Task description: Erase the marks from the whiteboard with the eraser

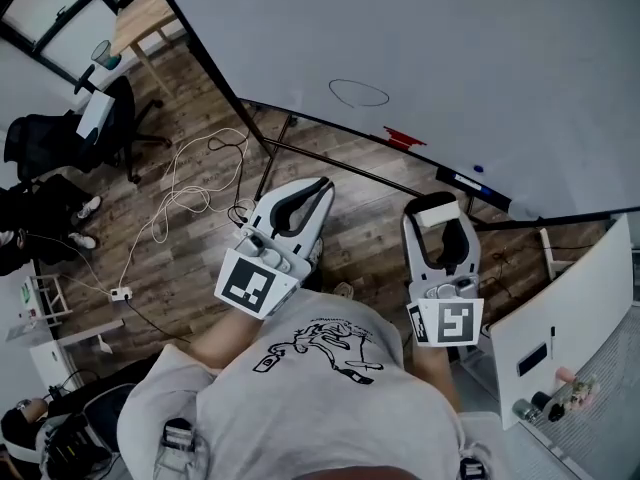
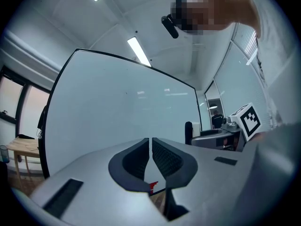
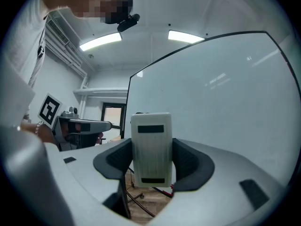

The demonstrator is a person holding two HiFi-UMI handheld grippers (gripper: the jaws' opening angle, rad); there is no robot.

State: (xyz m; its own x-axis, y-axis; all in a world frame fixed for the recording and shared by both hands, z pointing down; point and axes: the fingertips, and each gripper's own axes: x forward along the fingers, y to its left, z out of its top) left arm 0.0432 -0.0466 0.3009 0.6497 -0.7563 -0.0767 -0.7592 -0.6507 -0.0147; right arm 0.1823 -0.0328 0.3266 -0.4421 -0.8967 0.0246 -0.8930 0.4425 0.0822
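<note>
Eraser [image 3: 150,149] is sitting squeezed between the jaws of the right gripper [image 3: 151,142], near the whiteboard [image 1: 450,38]. Left gripper [image 2: 151,149] is holding nothing, jaws almost touching. An oval mark [image 1: 358,93] is showing on the board.

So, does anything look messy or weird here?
Only a white cable lying in loose loops across the wooden floor, left of the whiteboard. Someone could trip on it. Nothing looks spilled or broken.
</note>
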